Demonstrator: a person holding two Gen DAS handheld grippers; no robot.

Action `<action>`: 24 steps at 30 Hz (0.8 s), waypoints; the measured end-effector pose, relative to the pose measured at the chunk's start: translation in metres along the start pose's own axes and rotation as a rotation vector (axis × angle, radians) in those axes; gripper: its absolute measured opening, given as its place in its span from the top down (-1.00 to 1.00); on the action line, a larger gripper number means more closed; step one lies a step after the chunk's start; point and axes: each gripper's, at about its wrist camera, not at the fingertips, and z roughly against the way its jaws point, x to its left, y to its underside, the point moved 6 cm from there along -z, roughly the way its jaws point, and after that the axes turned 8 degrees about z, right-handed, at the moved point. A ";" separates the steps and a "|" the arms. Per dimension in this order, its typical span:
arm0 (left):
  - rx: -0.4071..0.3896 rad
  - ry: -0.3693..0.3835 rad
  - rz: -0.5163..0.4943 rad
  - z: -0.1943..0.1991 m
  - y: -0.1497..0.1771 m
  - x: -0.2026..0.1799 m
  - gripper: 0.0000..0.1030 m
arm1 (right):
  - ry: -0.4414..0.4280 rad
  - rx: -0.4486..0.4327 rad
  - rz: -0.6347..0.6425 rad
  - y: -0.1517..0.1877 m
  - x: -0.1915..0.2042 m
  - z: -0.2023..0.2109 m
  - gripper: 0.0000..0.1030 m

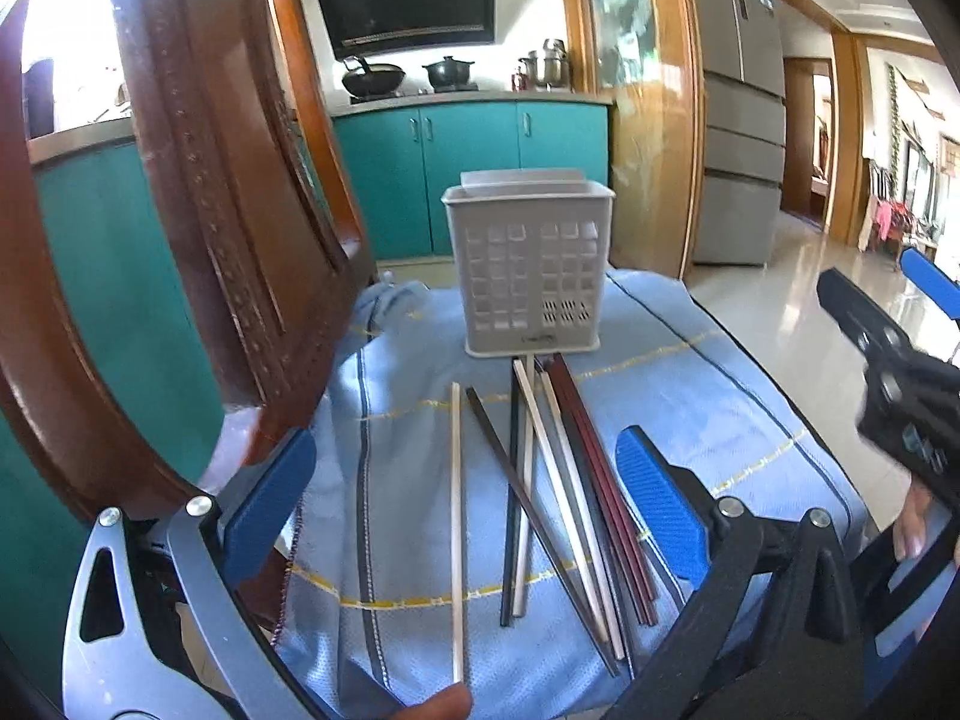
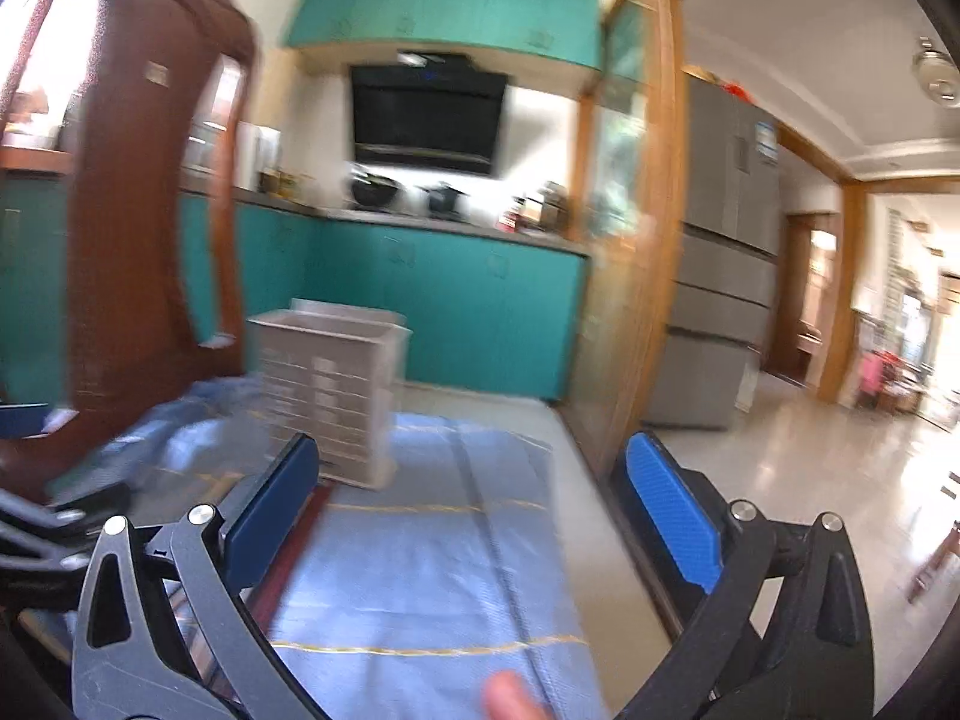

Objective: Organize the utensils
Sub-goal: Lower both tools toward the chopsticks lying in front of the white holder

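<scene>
Through the left wrist view, the left hand-held gripper [image 1: 465,504] is hovering with its jaws spread wide and empty over a loose heap of chopsticks [image 1: 558,480] lying on a blue cloth [image 1: 708,372] that is covering the counter. A single pale chopstick [image 1: 457,516] is lying apart on the left, while the rest are crossing one another in a fan whose far ends are reaching the foot of the grey perforated holder [image 1: 528,264], which is standing upright just beyond them. The right hand-held gripper [image 1: 894,372] is showing at the right edge, raised off the cloth. Through the right wrist view, which is blurring with motion, that gripper [image 2: 474,516] is likewise gaping and carrying nothing, pointing at bare cloth to the right of the holder [image 2: 336,396]. Judging from this, picking is only beginning; taking the separate pale stick first, closing across its middle so it is lifting level, then tipping it upright over the holder's mouth, looks soundest.
</scene>
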 end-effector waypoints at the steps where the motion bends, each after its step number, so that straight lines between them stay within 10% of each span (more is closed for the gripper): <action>1: 0.004 -0.009 -0.009 -0.001 0.002 0.000 -0.93 | 0.015 0.024 -0.009 0.002 -0.003 -0.004 -0.95; 4: 0.023 -0.005 -0.015 -0.003 0.005 -0.002 -0.81 | -0.030 0.103 -0.059 0.009 -0.011 -0.020 -0.90; 9: 0.098 -0.008 -0.015 -0.011 0.008 0.003 0.25 | -0.164 0.277 -0.103 0.017 -0.006 -0.057 -0.20; 18: 0.093 0.087 -0.032 -0.032 -0.069 -0.010 0.32 | -0.487 0.636 0.028 0.028 0.079 -0.158 0.09; 24: 0.199 0.085 0.046 -0.095 -0.074 0.008 0.34 | -0.648 0.834 -0.136 0.070 0.127 -0.185 0.27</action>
